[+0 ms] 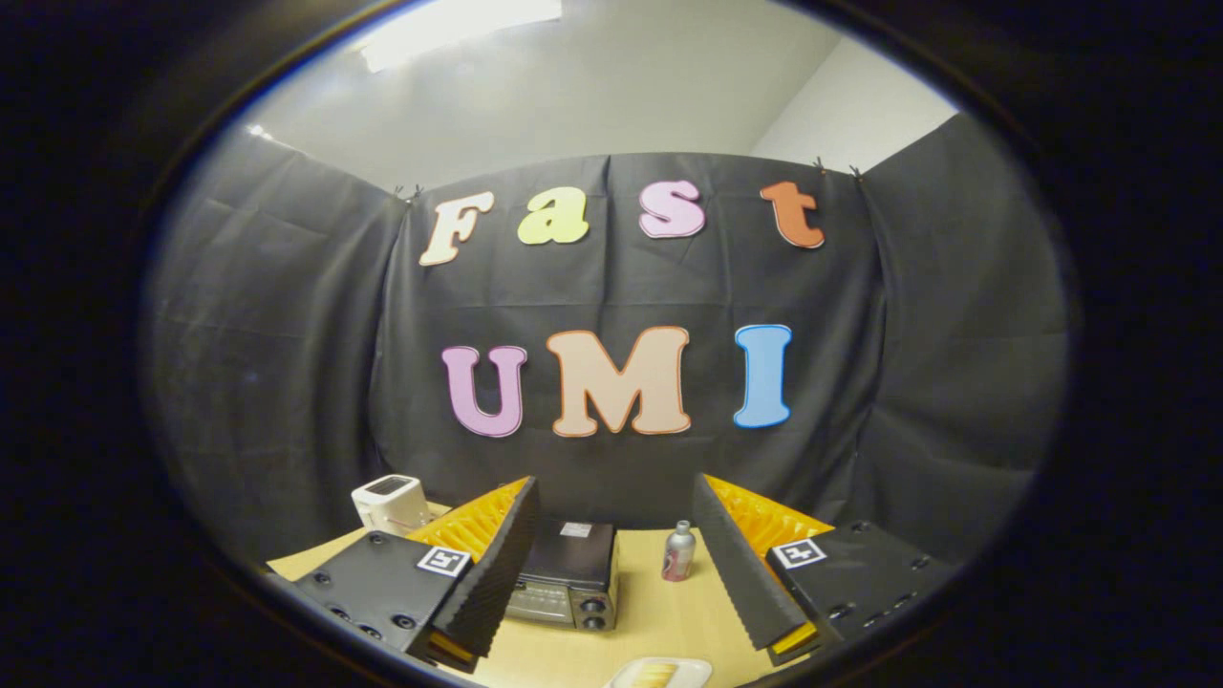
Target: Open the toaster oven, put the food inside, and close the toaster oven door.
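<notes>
We see gripper (611,573) released, fingers spread wide, nothing between. Black boxy metal toaster oven (566,583) with door closed sits beyond on pale wooden table (659,612); plated yellow food (657,674) nearest us.

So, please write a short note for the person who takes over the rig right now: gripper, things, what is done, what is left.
Hand-held gripper: open, holding nothing, raised above the table.
Toaster oven: on the table between and beyond the fingers, door seemingly shut.
Food on a plate: near edge of the table, just ahead of the fingers.
Also there: small bottle beside the oven, white appliance at the back.
Done: nothing yet.
Left: open door, put food inside, close door.
</notes>
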Available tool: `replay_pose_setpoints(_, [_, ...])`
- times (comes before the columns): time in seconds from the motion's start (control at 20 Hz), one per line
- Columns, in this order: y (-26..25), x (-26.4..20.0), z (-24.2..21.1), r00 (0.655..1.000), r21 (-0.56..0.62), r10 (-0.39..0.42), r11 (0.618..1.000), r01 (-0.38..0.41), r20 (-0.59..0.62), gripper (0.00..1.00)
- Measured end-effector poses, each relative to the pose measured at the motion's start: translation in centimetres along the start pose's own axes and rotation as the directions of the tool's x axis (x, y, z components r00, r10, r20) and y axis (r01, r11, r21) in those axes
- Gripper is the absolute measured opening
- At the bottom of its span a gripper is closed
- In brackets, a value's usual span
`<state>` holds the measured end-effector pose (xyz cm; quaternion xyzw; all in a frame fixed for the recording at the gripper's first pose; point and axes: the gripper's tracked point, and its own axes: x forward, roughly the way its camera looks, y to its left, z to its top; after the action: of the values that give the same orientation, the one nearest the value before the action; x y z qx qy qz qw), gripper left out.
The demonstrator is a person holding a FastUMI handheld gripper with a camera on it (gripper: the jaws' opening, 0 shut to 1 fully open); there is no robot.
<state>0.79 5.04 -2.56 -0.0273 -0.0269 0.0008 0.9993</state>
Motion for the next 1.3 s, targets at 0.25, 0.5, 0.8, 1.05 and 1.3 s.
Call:
replay_pose_setpoints(0.25, [3.8, 1.5, -3.3, 0.999, 0.077, 0.042, 0.996, -0.045, 0.029, 0.98])
replay_pose_setpoints(0.5, [6.8, 4.2, -7.2, 0.997, 0.144, 0.069, 0.987, -0.075, 0.046, 0.98])
replay_pose_setpoints(0.8, [9.4, 8.0, -14.0, 0.999, 0.166, 0.052, 0.985, -0.052, 0.005, 0.98])
replay_pose_setpoints(1.05, [11.9, 11.2, -19.3, 0.999, 0.092, 0.033, 0.995, -0.03, -0.027, 0.98])
replay_pose_setpoints(1.3, [14.2, 13.7, -23.2, 0.997, 0.036, 0.025, 0.999, -0.023, -0.068, 0.98])
